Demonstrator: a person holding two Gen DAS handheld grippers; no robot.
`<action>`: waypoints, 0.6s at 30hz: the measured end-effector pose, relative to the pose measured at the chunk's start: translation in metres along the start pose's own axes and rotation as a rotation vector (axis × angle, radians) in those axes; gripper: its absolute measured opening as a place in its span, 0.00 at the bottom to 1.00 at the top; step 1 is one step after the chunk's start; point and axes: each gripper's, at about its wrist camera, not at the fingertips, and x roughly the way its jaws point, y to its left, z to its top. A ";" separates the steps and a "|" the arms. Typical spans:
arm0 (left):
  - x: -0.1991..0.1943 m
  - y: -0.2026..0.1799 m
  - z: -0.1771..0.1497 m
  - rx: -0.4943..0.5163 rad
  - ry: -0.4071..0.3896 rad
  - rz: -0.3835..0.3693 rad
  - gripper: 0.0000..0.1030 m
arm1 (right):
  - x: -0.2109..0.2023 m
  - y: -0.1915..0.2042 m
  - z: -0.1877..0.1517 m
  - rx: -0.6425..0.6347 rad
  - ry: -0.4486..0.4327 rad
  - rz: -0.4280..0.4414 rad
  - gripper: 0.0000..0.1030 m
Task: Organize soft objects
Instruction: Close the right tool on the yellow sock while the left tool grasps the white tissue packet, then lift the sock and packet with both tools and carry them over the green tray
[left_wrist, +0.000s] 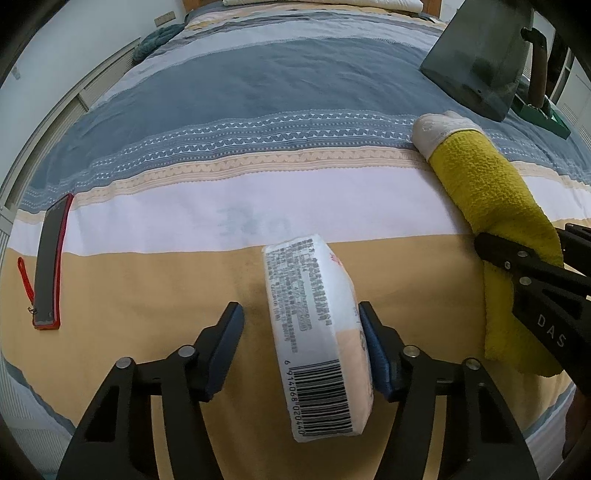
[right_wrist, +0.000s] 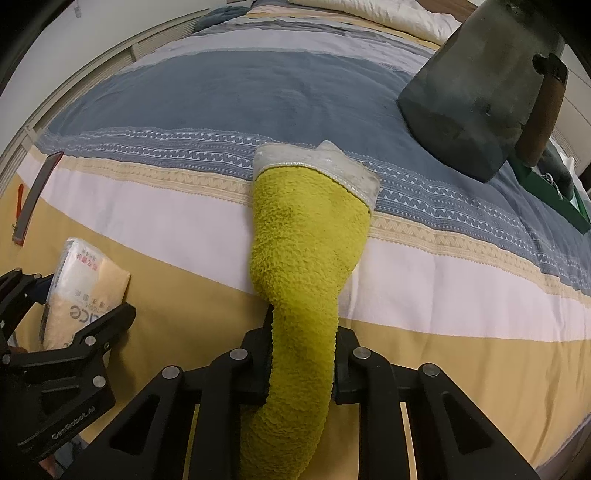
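Observation:
A wrapped tissue pack, white and peach with a barcode, stands on edge on the striped bedspread. It sits between the fingers of my left gripper. The right pad touches its side and the left pad stands clear with a gap, so the gripper is open. In the right wrist view the same pack and left gripper are at the lower left. My right gripper is shut on a rolled yellow terry cloth with a white end, which stretches away over the bed. In the left wrist view the cloth and right gripper are at the right.
A phone in a red case with a red strap lies at the left. A dark grey felt bin stands at the far right, with a green tray beside it. A teal cloth and white pillows lie at the head of the bed.

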 end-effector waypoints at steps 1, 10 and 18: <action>0.000 0.000 0.001 0.001 0.000 0.000 0.48 | 0.000 -0.001 0.000 -0.003 0.000 0.002 0.19; 0.000 -0.004 0.005 0.002 0.003 0.001 0.36 | -0.007 -0.002 -0.002 -0.020 -0.009 0.000 0.18; -0.001 -0.005 0.008 -0.008 0.011 -0.004 0.28 | -0.016 -0.007 -0.006 -0.016 -0.018 -0.001 0.18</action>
